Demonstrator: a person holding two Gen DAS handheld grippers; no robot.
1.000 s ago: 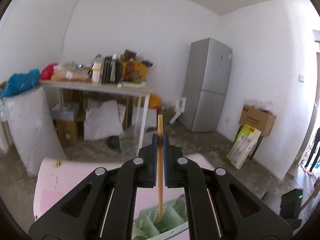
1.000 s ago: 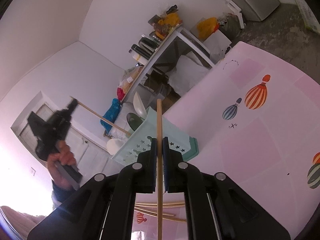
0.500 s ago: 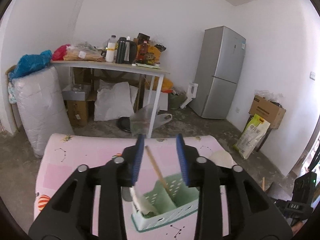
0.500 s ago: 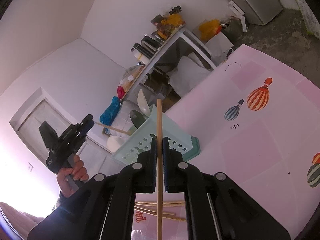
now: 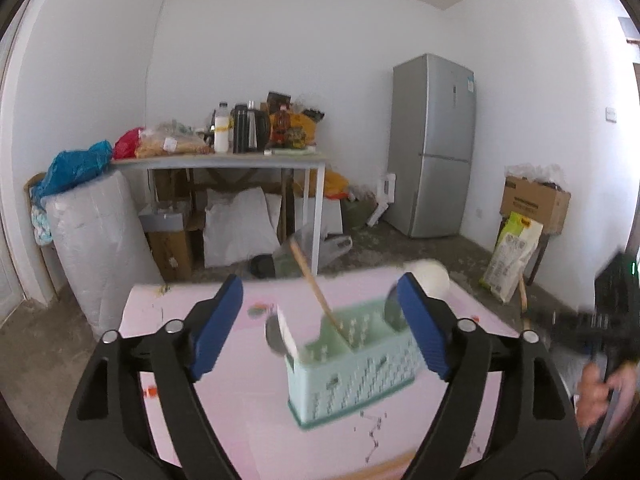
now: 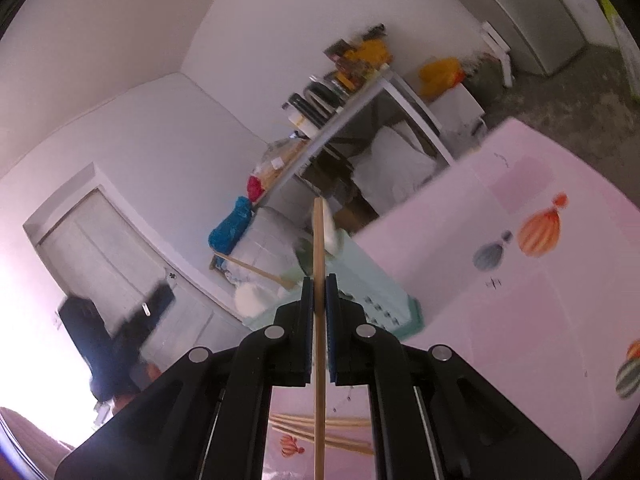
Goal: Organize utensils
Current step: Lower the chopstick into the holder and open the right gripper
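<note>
Wooden chopstick [image 6: 319, 248] sits pinched between the closed jaws of the right gripper [image 6: 319, 292], pointing toward the mint-green basket [image 5: 360, 364] that stands on the pink table [image 5: 240, 392] toward its far edge. The left gripper [image 5: 320, 332] hangs wide apart and empty in front of the basket, where another chopstick [image 5: 316, 288] leans in a compartment. More chopsticks [image 6: 320, 432] lie near the table's near edge. Judging by this, the right-hand stick goes in next: tip it down over a compartment and release.
</note>
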